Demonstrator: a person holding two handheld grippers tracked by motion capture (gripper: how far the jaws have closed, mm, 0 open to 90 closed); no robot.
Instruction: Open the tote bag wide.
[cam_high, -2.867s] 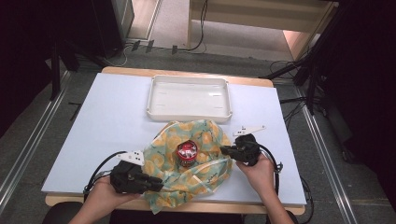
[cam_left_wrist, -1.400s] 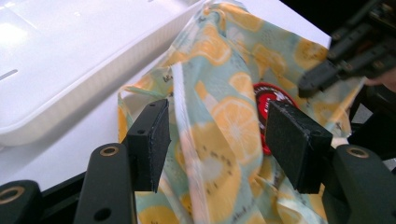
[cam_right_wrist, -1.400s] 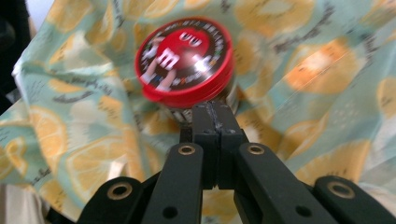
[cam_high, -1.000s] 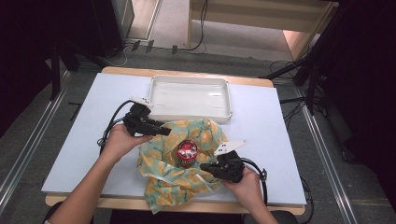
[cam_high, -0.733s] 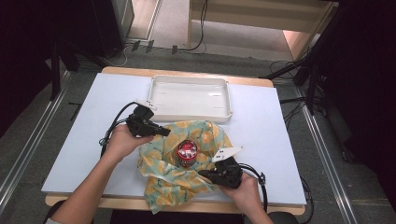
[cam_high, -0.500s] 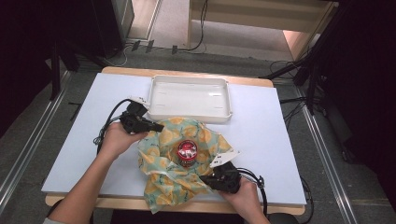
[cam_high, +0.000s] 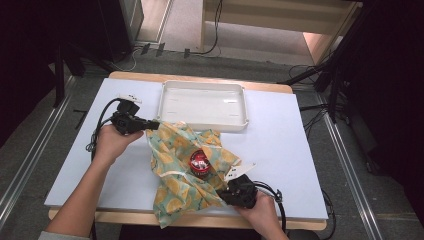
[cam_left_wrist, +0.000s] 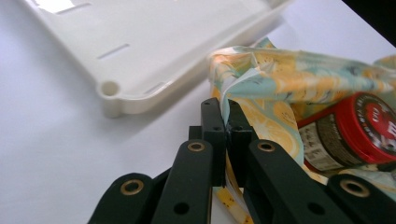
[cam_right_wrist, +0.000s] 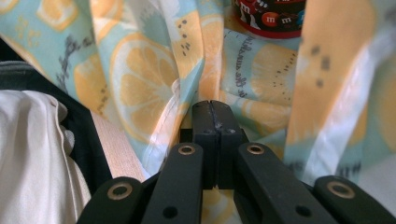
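A lemon-print cloth (cam_high: 175, 150) lies crumpled on the white table, with a red-lidded tin (cam_high: 200, 161) standing in its middle. My left gripper (cam_high: 154, 125) is shut on the cloth's far left corner, just in front of the white tray (cam_high: 202, 120). In the left gripper view the cloth edge (cam_left_wrist: 233, 93) rises from between the closed jaws of the left gripper (cam_left_wrist: 225, 123), and the tin (cam_left_wrist: 359, 126) lies to the right. My right gripper (cam_high: 223, 192) is shut on the cloth's near right part by the table's front edge. The cloth (cam_right_wrist: 140, 60) bunches around the right gripper (cam_right_wrist: 215, 114).
The empty white tray (cam_left_wrist: 112, 88) stands at the back middle of the table (cam_high: 280, 140). Cables trail from both grippers. The table's wooden front edge (cam_right_wrist: 112, 144) and a person's pale clothing (cam_right_wrist: 32, 140) lie close by the right gripper.
The left gripper has closed on the cloth's far corner and drawn it left. The right gripper has slid toward the front edge, dragging its part of the cloth along.
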